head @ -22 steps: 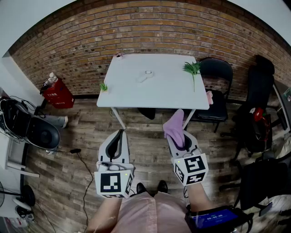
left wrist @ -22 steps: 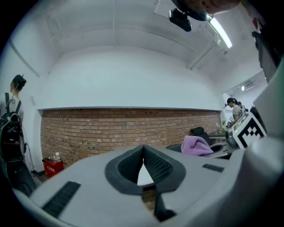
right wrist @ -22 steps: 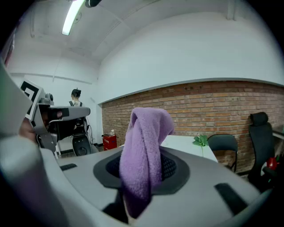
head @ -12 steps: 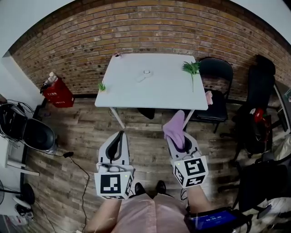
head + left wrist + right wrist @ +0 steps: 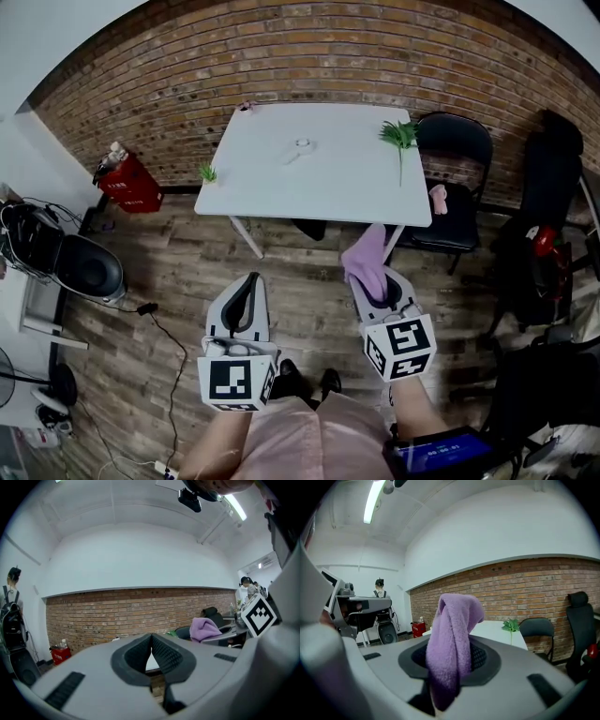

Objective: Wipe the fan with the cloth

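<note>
A small white hand fan (image 5: 301,149) lies on the white table (image 5: 281,192) by the brick wall, well ahead of both grippers. My right gripper (image 5: 374,278) is shut on a purple cloth (image 5: 366,258), which stands up in a fold out of the jaws (image 5: 454,634). The right gripper (image 5: 452,663) points toward the table (image 5: 499,629). My left gripper (image 5: 247,286) is held beside it over the wooden floor. Its jaws are shut with nothing between them (image 5: 151,644). The cloth (image 5: 204,627) also shows at the right of the left gripper view.
A green sprig (image 5: 400,137) lies on the table's right side, and a small plant (image 5: 207,173) sits at its left edge. A black chair (image 5: 457,178) with a pink item (image 5: 437,199) stands right of the table. A red box (image 5: 128,182), a black round device (image 5: 80,270) and floor cables are at the left.
Both grippers sit a little lower in the head view and the room has shifted slightly. The right gripper still holds the cloth; the left stays shut.
</note>
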{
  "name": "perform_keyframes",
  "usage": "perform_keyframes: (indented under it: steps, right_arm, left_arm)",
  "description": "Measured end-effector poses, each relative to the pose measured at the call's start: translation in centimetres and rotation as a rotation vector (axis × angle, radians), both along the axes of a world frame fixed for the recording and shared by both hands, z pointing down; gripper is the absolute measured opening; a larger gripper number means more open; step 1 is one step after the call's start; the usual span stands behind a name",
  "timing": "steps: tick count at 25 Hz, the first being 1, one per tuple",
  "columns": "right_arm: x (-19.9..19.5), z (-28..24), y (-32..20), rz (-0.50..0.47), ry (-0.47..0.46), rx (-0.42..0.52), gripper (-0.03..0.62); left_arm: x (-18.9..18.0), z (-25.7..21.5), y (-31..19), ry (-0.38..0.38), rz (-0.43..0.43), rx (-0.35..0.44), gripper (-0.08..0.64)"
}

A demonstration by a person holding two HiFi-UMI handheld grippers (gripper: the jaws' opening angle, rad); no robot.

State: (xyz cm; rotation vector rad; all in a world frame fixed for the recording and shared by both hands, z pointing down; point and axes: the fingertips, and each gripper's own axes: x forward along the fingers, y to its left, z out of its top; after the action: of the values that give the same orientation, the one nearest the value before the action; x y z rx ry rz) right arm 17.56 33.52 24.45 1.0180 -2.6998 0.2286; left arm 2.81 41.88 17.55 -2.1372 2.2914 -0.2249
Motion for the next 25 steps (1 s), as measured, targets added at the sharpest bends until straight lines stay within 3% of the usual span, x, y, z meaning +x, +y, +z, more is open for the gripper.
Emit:
perform_keyframes:
  steps: [5, 10, 19, 25]
  right_arm:
    - [-0.8, 1.5, -1.4, -0.023, -0.002, -0.029, 0.126]
    - [-3.5, 3.3, -4.3, -0.033, 0.011, -0.058, 0.126]
    - [-11.9, 4.6, -13.8, -0.023, 0.032, -0.081, 0.126]
    - [-15.4, 4.1, -20.0, 0.024, 0.044, -0.069, 0.126]
  left_arm:
    - [-0.6, 0.9, -1.4, -0.005, -0.013, -0.014, 0.012]
    - [-3.8, 2.4, -4.5, 0.026, -0.030, -0.024, 0.012]
    - [-11.8, 4.2, -14.8, 0.073, 0.015, -0.035, 0.012]
    - [-16.0, 3.7, -21.3, 0.082, 0.061, -0.018, 0.012]
